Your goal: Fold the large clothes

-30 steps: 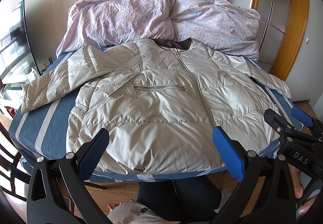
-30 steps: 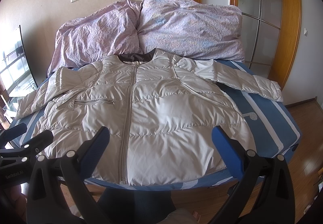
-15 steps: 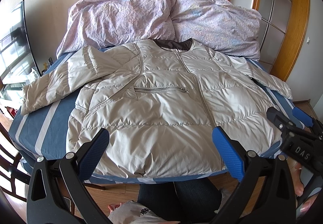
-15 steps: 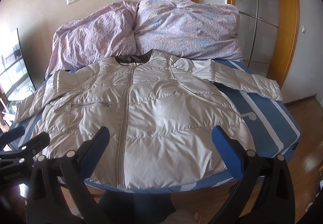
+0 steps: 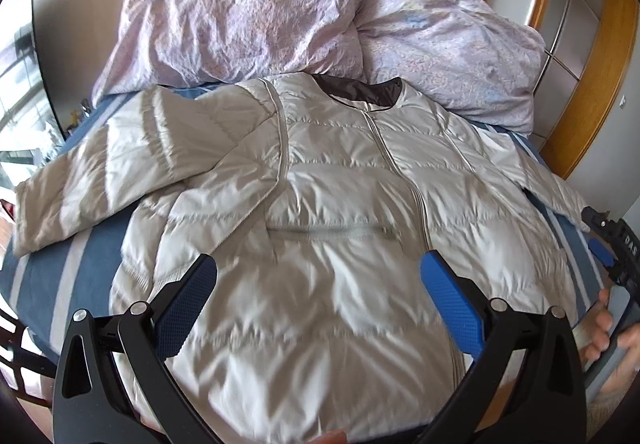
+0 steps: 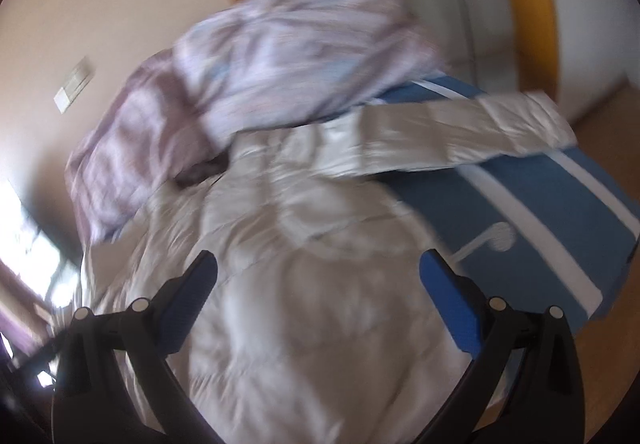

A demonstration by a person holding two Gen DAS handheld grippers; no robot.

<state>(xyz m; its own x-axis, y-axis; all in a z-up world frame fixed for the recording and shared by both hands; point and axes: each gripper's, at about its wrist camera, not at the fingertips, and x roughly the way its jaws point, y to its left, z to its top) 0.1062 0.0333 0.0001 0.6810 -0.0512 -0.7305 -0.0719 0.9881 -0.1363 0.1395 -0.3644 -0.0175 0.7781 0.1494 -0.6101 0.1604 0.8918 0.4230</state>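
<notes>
Both grippers hang spread wide and empty over a silver quilted puffer jacket spread flat, zipped, on a blue white-striped bed: the left gripper above the hem, the right gripper above the jacket's right flank. Beyond the collar lies a rumpled lilac duvet. Since half a second ago both have advanced over the jacket; the right view is now tilted and blurred, its sleeve reaching the bed's edge.
</notes>
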